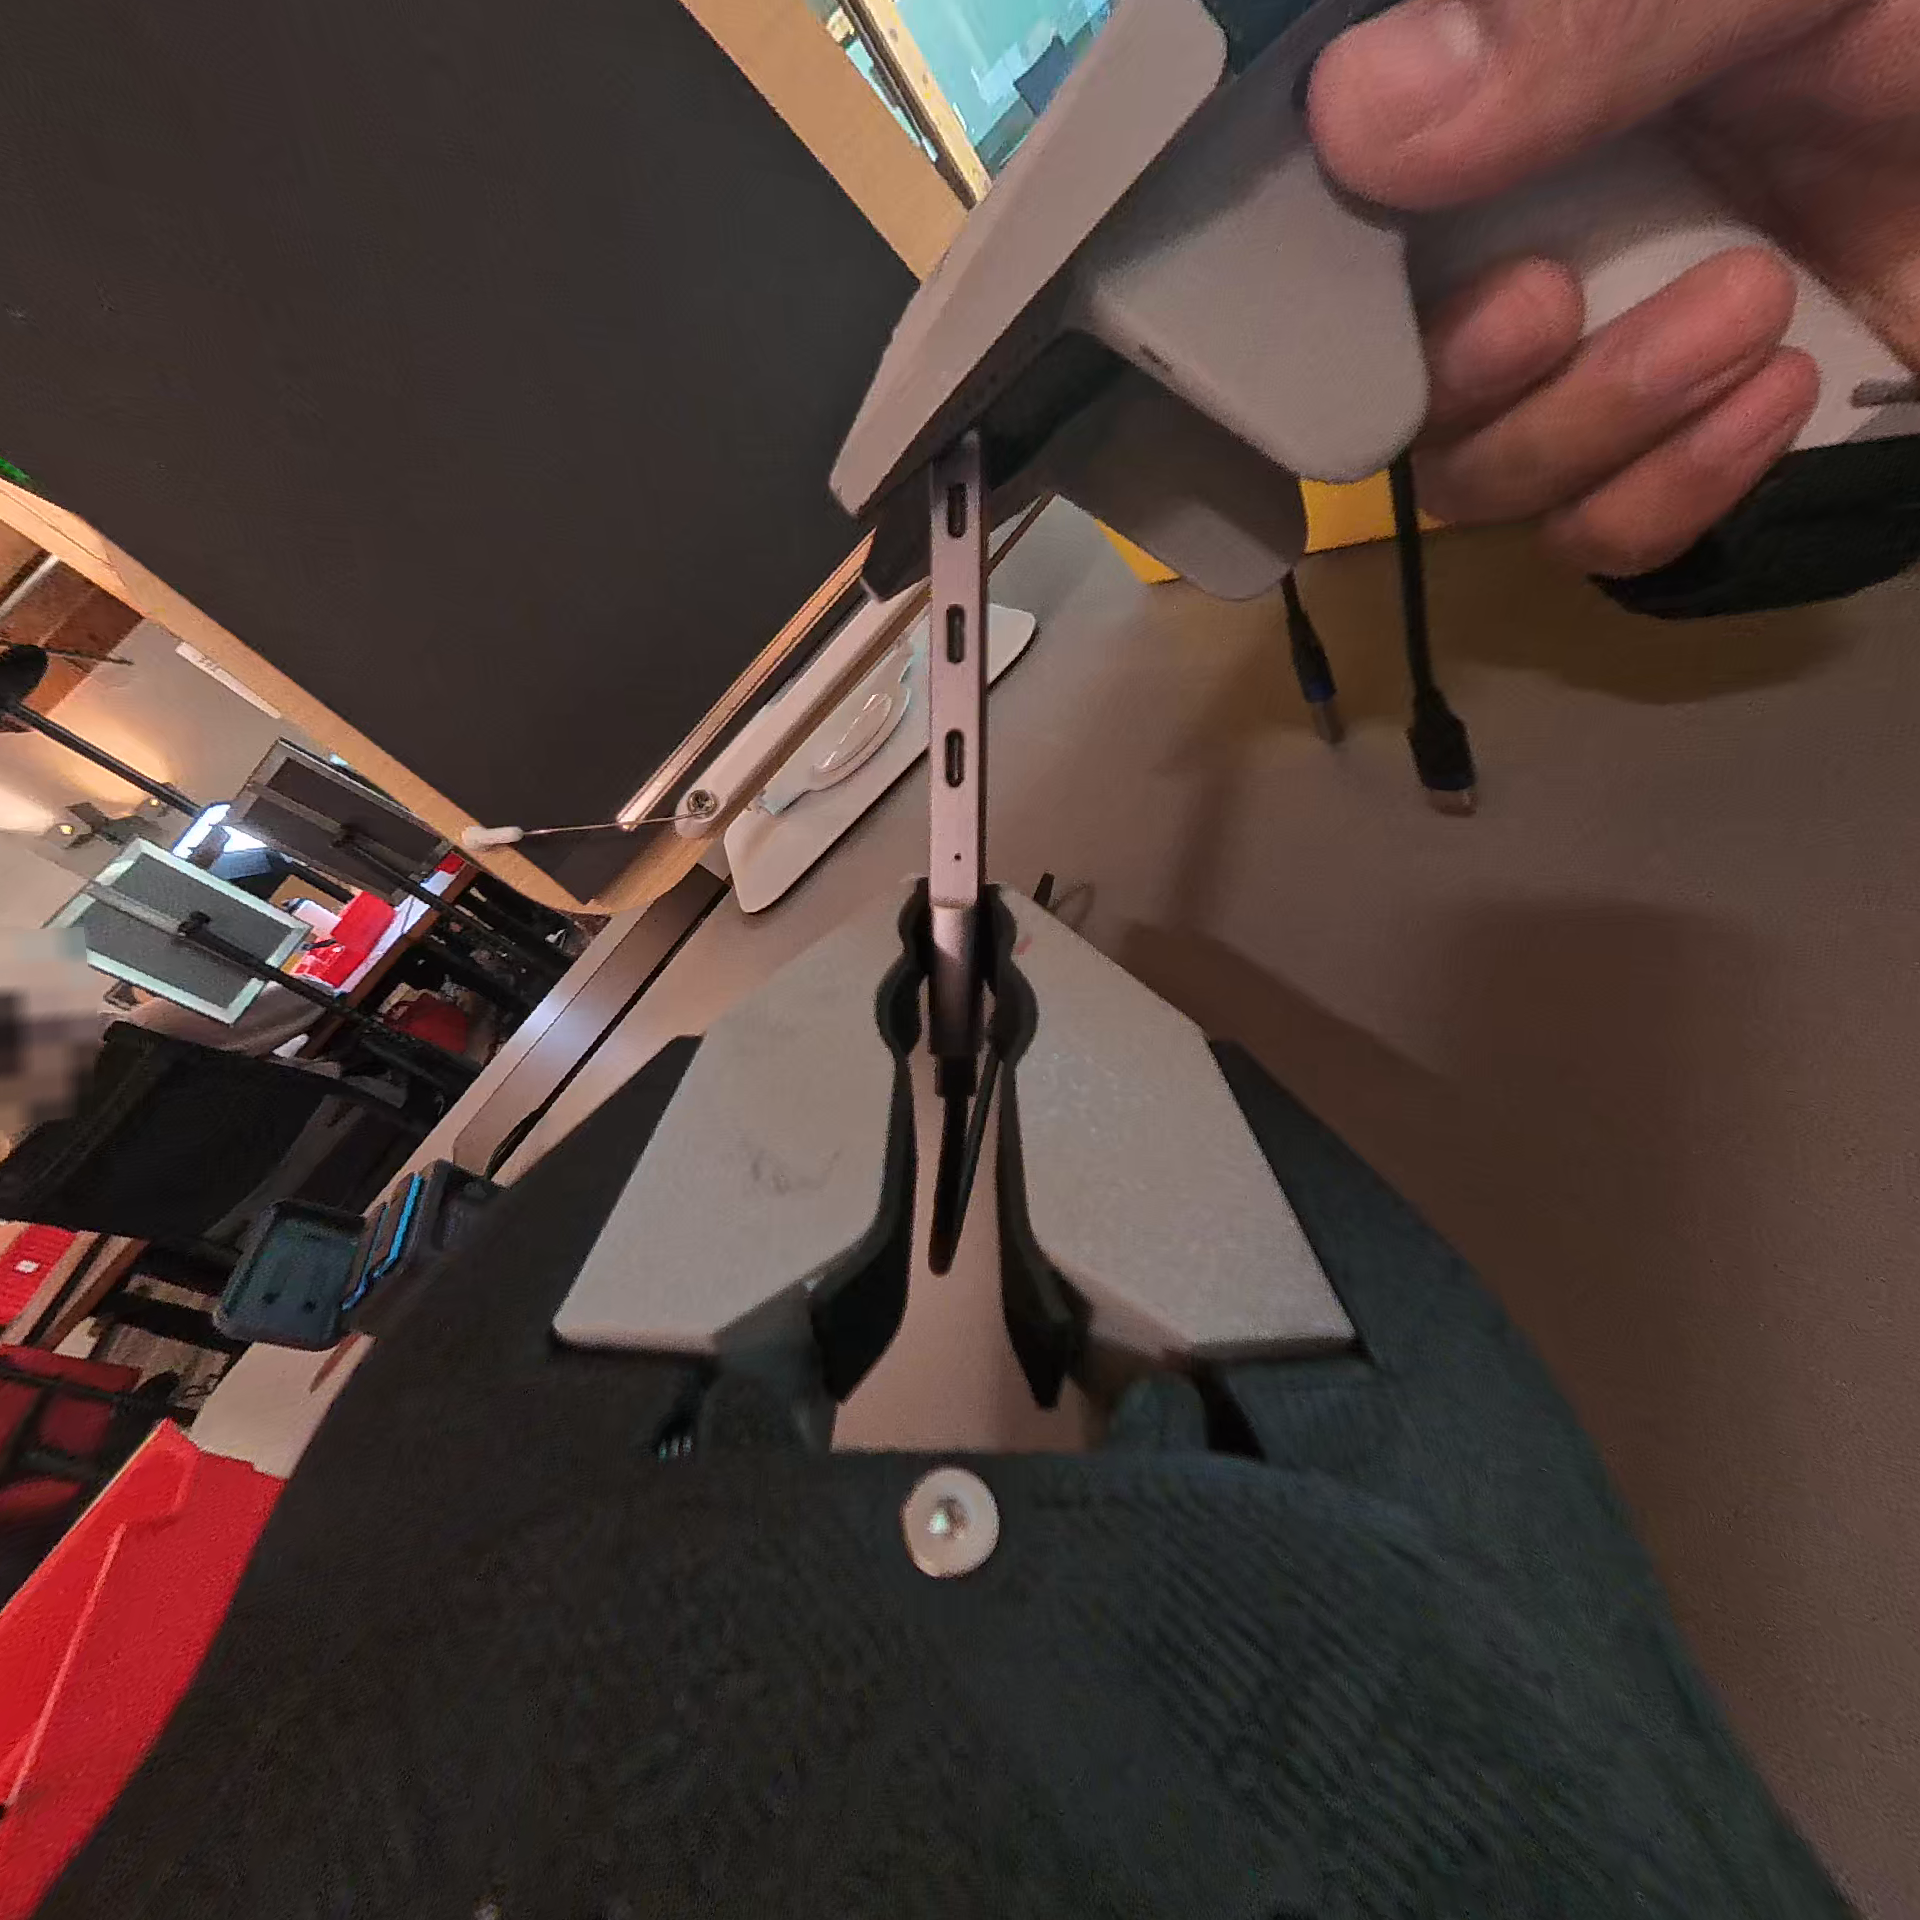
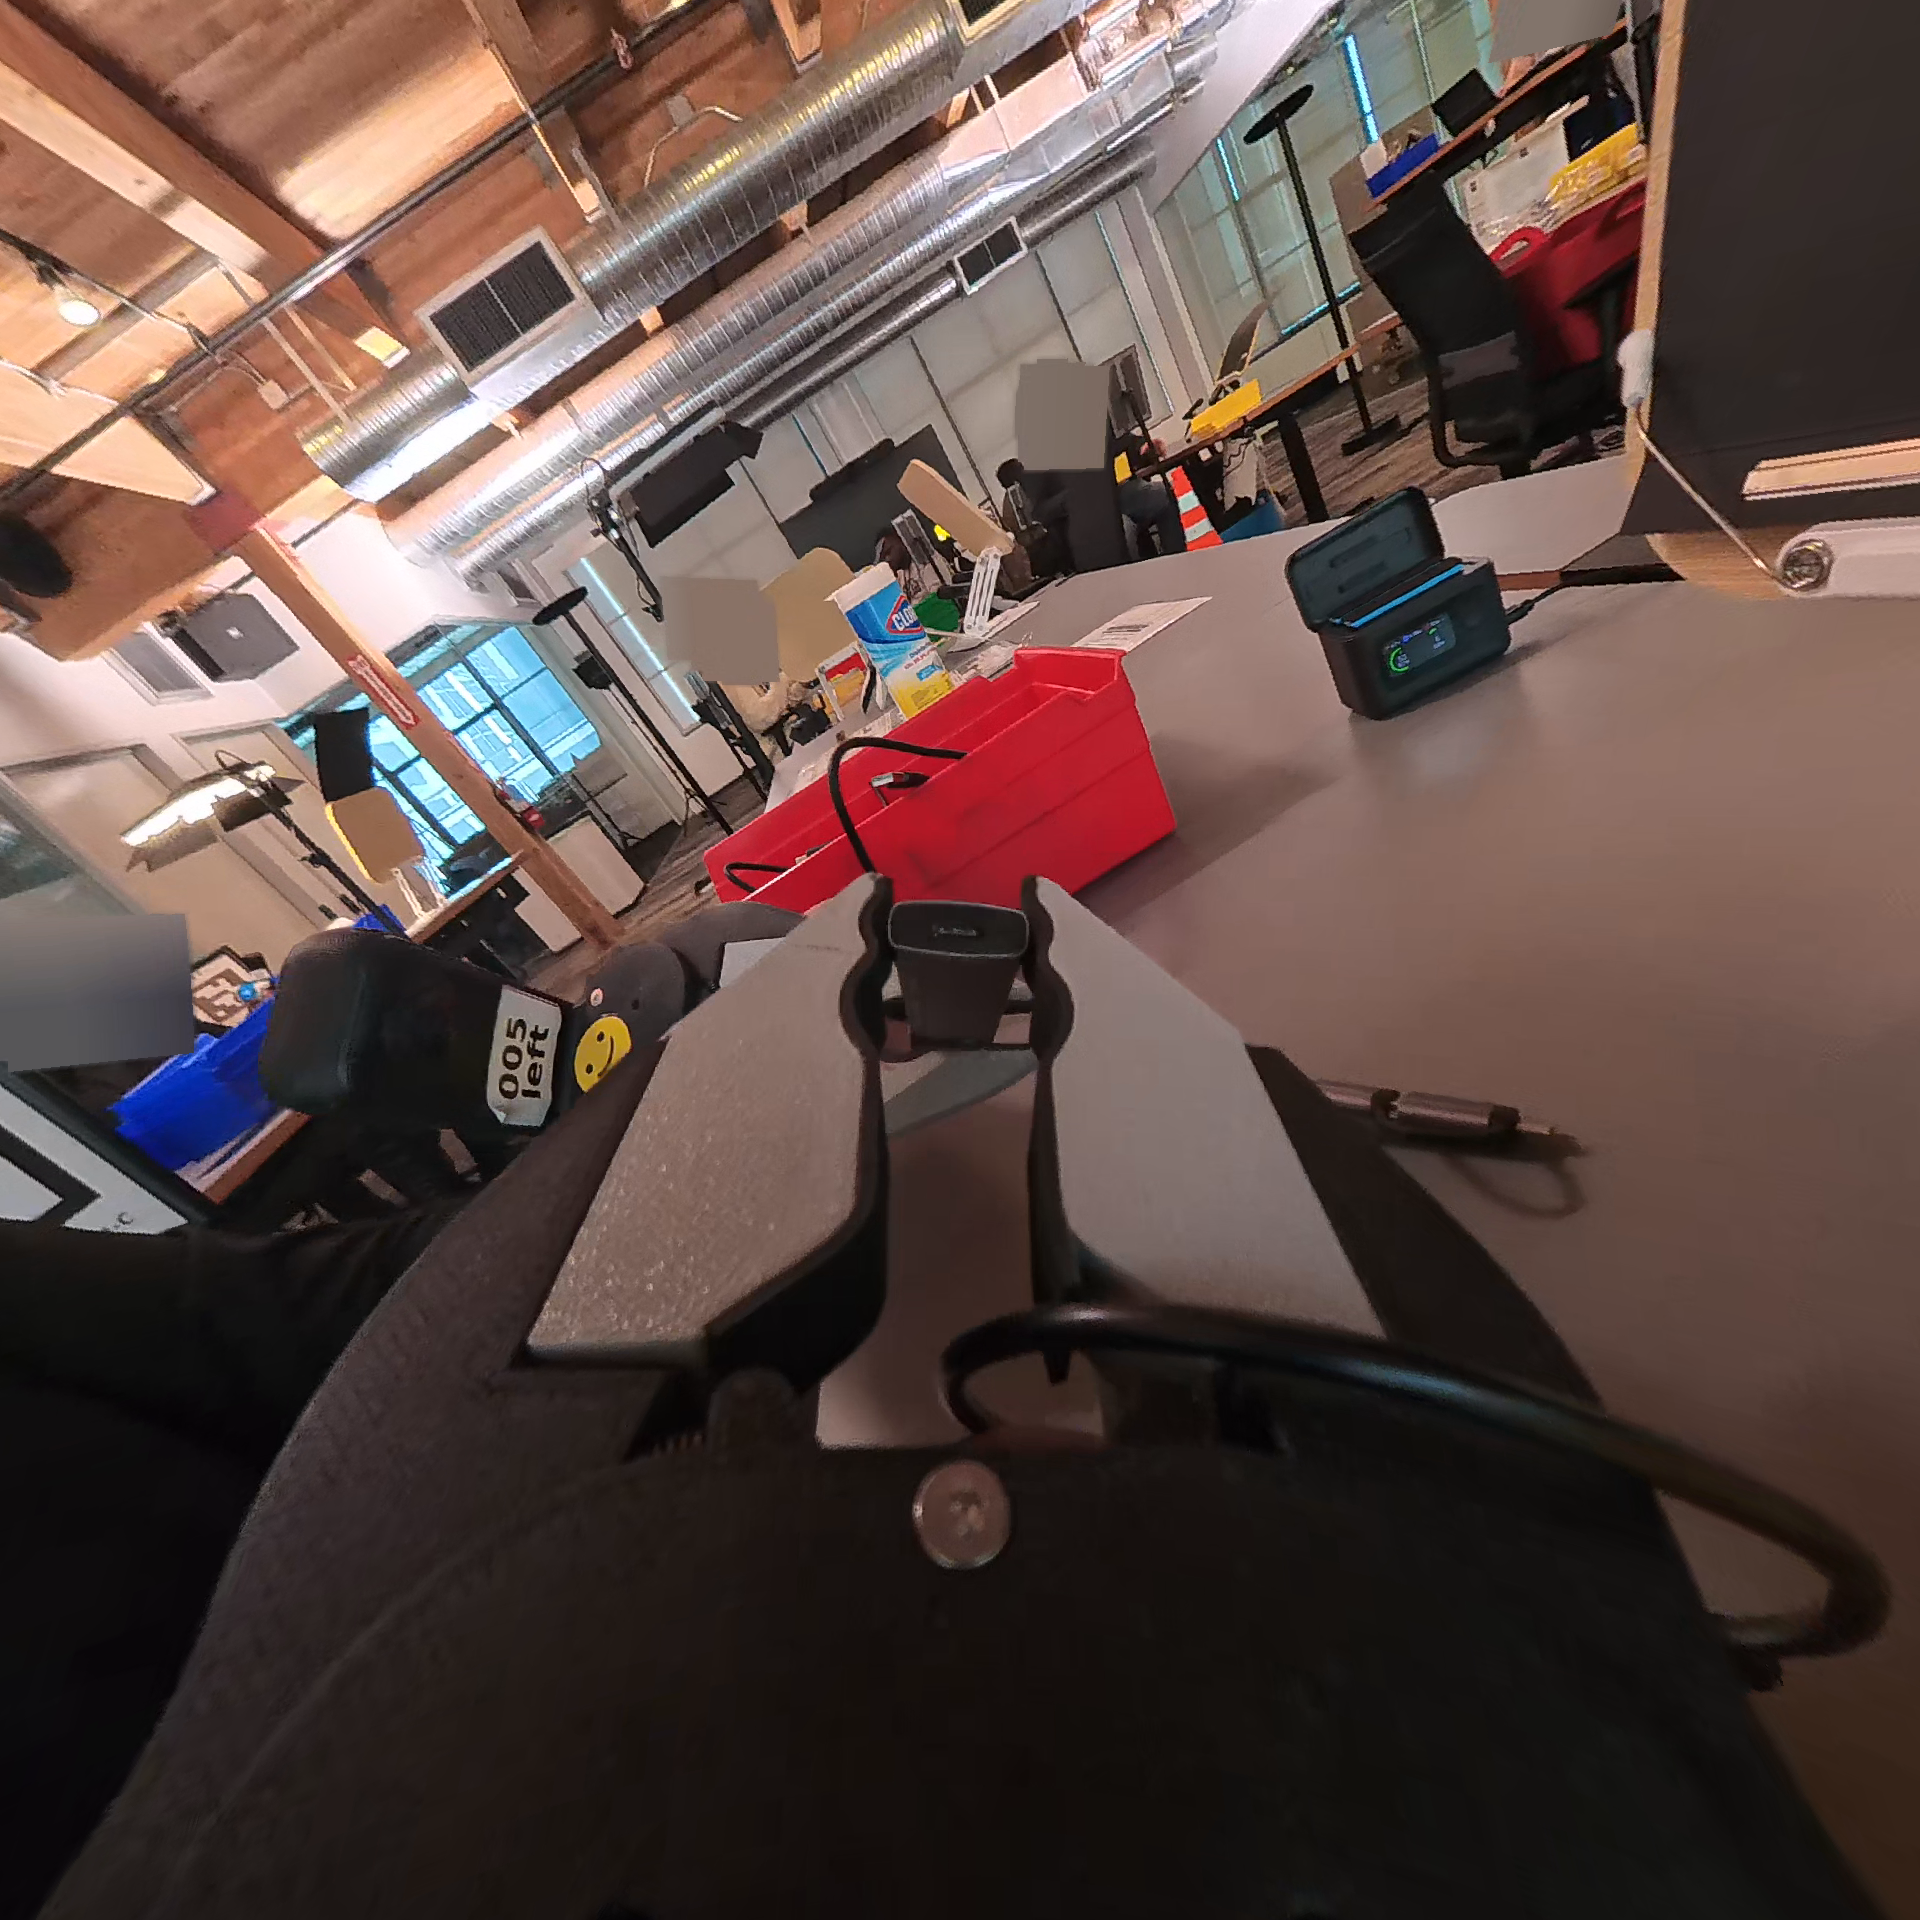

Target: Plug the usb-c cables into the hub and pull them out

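Recorder: Grey table point(image 2: 1558, 883) in an open workshop, red bin point(image 2: 1039, 790) well behind the work. Log the grips?

Operator: Left gripper point(image 1: 956, 935) is clamped on the cable end of the hub point(image 1: 956, 686), which is held off the table and sticks straight out ahead of the fingers. Right gripper point(image 2: 951, 899) is closed on a grey-shelled plug point(image 2: 951, 977). Its black cord point(image 2: 1455, 1392) runs back between the fingers and loops off to the right.

Recorder: Ports?

Operator: 3 ports point(image 1: 956, 629) in a row on the narrow edge, and all 3 look empty. The right gripper sits at the far end of the hub, beside the farthest port. Its finger plates hide the plug tip in the left wrist view, so I cannot tell if it is touching.

Recorder: Step in hand, then?

Operator: My judgement is the first insertion. To do it well:
1. Square the plug's long axis with the port slot.
2. Push straight along the port axis, with no rocking.
3. Brace the hub firmly, since it is gripped at 1 end only and may lever.

Recorder: Others?

Operator: 2 spare cables point(image 1: 1439, 727) lie on the table, well apart from the hub.
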